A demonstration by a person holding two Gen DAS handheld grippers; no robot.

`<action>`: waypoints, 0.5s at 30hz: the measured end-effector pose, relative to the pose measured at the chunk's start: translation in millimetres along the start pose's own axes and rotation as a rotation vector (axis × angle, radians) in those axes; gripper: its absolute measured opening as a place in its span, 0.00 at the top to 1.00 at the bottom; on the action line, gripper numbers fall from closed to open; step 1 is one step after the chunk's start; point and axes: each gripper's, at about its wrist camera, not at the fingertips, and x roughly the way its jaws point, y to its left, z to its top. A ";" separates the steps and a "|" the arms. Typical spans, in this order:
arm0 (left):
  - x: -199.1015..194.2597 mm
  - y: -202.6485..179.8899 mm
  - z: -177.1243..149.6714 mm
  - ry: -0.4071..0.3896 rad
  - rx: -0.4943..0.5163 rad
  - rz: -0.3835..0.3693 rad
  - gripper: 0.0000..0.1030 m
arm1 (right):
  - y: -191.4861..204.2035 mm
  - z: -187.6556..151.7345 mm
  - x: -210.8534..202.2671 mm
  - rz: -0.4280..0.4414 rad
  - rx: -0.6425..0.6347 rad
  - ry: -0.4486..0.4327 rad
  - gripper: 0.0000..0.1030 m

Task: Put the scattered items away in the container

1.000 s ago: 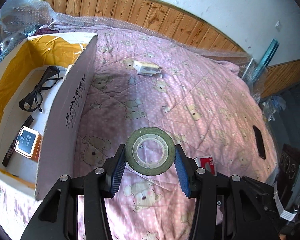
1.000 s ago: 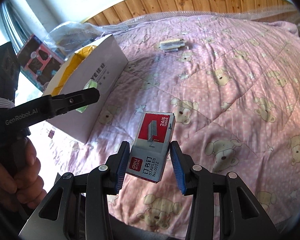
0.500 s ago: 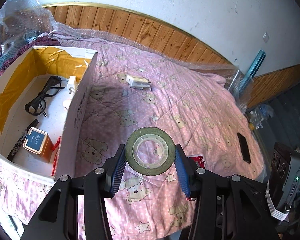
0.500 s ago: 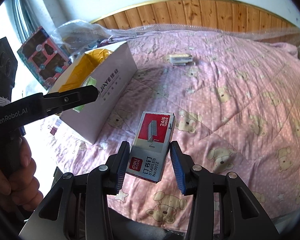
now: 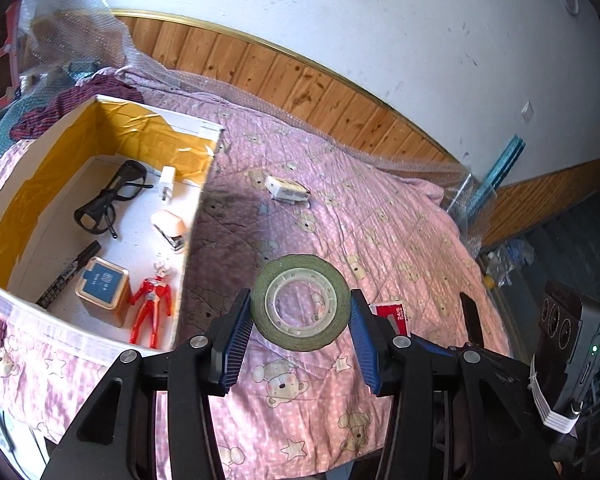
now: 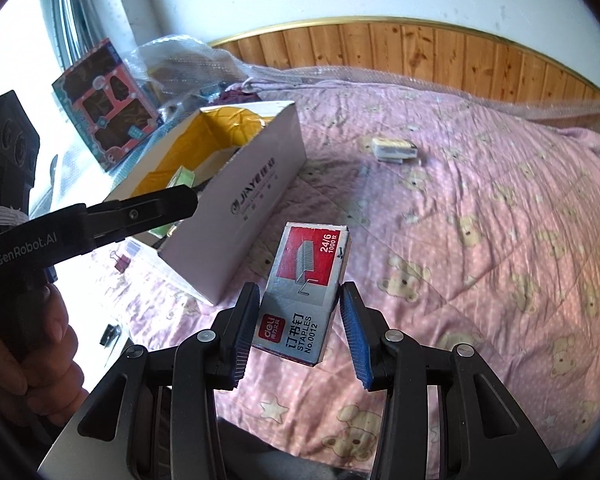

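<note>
My left gripper (image 5: 300, 334) went higher. Box (image 5: 198, 216) now lower left of frame, looks smaller. I see more inside: red toy man (image 5: 151, 304), stapler (image 5: 171, 229), white plug (image 5: 167, 181).

We are in a bedroom of a home: we see a bed (image 5: 380, 216) covered with a pink quilt (image 6: 480, 240) printed with teddy bears and stars, set against a white plastered wall (image 5: 380, 20) with knotty wood panelling (image 5: 300, 80) along its lower part. A striped garment (image 5: 60, 104) and bubble wrap (image 5: 64, 24) lie at the head end, a colourful toy box (image 6: 108, 104) leans by the window, and a wall socket (image 5: 527, 111) shows
</note>
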 end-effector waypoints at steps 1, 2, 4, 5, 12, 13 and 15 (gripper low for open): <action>-2.1 2.6 0.4 -0.004 -0.007 0.000 0.53 | 1.4 1.8 0.6 0.002 -0.006 0.000 0.58; -4.3 6.0 0.9 -0.008 -0.015 -0.004 0.53 | 4.1 3.5 1.1 0.002 -0.012 0.000 0.58; -8.9 11.6 2.3 -0.017 -0.029 -0.007 0.53 | 9.0 6.9 1.7 0.005 -0.020 0.001 0.58; -11.3 14.2 3.0 -0.022 -0.035 -0.008 0.53 | 11.3 8.6 2.0 0.008 -0.024 0.001 0.58; -26.3 32.6 9.7 -0.056 -0.077 -0.017 0.53 | 28.3 23.5 3.6 0.027 -0.059 -0.008 0.58; -28.2 35.0 10.5 -0.059 -0.081 -0.019 0.53 | 31.0 26.0 4.3 0.031 -0.063 -0.009 0.58; -31.4 39.6 12.4 -0.067 -0.090 -0.018 0.53 | 36.0 30.4 6.3 0.038 -0.074 -0.012 0.58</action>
